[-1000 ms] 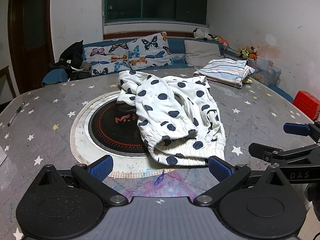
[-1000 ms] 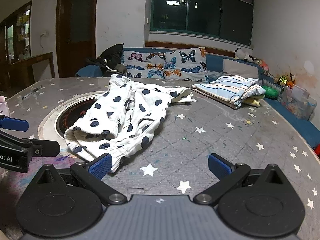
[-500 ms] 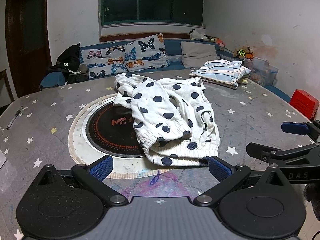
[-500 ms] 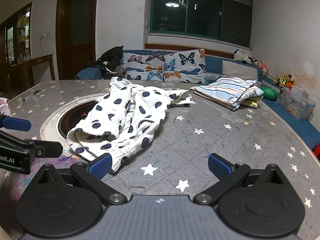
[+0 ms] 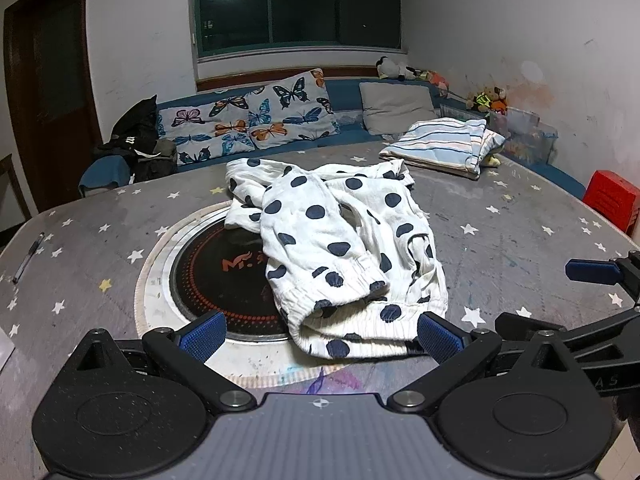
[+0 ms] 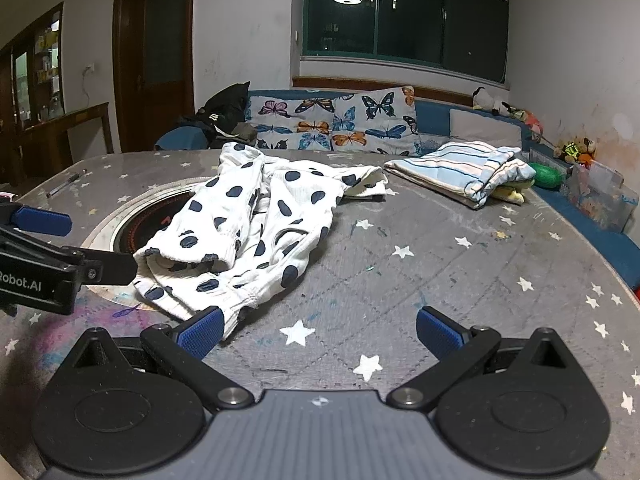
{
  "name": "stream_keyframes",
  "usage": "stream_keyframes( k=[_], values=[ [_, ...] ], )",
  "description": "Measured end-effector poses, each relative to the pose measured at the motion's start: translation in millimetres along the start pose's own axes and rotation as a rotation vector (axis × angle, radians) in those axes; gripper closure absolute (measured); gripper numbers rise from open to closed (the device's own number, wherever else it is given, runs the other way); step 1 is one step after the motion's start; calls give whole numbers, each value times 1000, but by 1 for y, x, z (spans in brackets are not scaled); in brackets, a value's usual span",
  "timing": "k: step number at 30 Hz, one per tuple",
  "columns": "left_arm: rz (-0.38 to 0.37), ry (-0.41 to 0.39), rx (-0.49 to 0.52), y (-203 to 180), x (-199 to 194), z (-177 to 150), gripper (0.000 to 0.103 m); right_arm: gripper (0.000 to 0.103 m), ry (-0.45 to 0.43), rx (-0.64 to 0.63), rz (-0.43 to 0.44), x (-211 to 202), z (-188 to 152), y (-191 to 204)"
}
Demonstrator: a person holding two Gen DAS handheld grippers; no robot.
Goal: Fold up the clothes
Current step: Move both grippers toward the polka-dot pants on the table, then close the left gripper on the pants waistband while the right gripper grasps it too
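Polka-dot garment (image 5: 340, 248) crumpled on star-print table (image 5: 520, 232), partly over round hotplate (image 5: 216, 276) — long axis running away from both grippers. Hem just ahead of left gripper (image 5: 320, 332), between its spread fingers; right gripper (image 6: 318, 330) also wide, empty — hem at its left fingertip. Left nearer.

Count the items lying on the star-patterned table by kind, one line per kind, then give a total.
Polka-dot garment: 1
Folded striped cloth: 1
Pen: 1
Total: 3 on the table, not counting the small yellow thing partly hidden under the striped cloth.
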State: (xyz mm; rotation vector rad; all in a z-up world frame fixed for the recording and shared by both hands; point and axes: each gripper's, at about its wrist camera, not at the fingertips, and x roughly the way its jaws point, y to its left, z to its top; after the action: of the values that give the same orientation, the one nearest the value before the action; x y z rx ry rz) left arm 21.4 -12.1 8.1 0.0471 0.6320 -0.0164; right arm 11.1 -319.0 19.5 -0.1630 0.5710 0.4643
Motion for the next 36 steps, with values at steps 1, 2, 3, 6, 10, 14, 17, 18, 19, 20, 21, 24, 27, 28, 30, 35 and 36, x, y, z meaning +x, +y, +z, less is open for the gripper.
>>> stream_keyframes(
  k=[1, 2, 3, 6, 10, 14, 17, 18, 19, 20, 21, 24, 27, 28, 30, 35, 36],
  values=[
    [-1, 1, 3, -1, 2, 2, 0, 0, 2, 1, 0, 1, 0, 0],
    [-3, 2, 6, -1, 4, 3, 0, 0, 4, 1, 1, 2, 0, -1],
    [-4, 3, 9, -2, 6, 5, 0, 0, 7, 2, 2, 4, 1, -1],
    [-9, 5, 20, -4, 13, 10, 0, 0, 13, 2, 6, 8, 2, -2],
    [-12, 12, 26, -6, 22, 16, 1, 0, 20, 2, 10, 14, 3, -2],
    [-23, 17, 31, -7, 31, 20, 1, 0, 30, -2, 15, 21, 5, -2],
    [-38, 23, 35, -9, 39, 23, 8, 0, 35, -3, 18, 26, 6, -2],
    [-44, 27, 36, -9, 42, 24, 11, 0, 37, -3, 20, 27, 7, -2],
    [-48, 31, 39, -10, 46, 26, 15, 0, 39, -2, 22, 29, 7, -2],
    [-51, 35, 44, -11, 50, 27, 17, 0, 41, -1, 25, 31, 8, -2],
    [-54, 38, 48, -12, 53, 29, 20, 0, 43, -2, 29, 32, 8, -2],
    [-65, 56, 57, -14, 68, 34, 27, 0, 50, -5, 39, 37, 11, -1],
    [-71, 76, 63, -15, 82, 39, 35, 1, 57, -7, 52, 42, 13, 0],
    [-77, 83, 63, -15, 86, 40, 40, 2, 58, -8, 57, 43, 14, 0],
    [-91, 98, 60, -14, 93, 41, 47, 6, 66, 0, 67, 46, 15, -1],
    [-110, 126, 58, -15, 108, 44, 50, 17, 81, 17, 102, 55, 18, -1],
    [-112, 130, 58, -15, 109, 44, 50, 20, 83, 20, 109, 56, 18, 0]
  ],
)
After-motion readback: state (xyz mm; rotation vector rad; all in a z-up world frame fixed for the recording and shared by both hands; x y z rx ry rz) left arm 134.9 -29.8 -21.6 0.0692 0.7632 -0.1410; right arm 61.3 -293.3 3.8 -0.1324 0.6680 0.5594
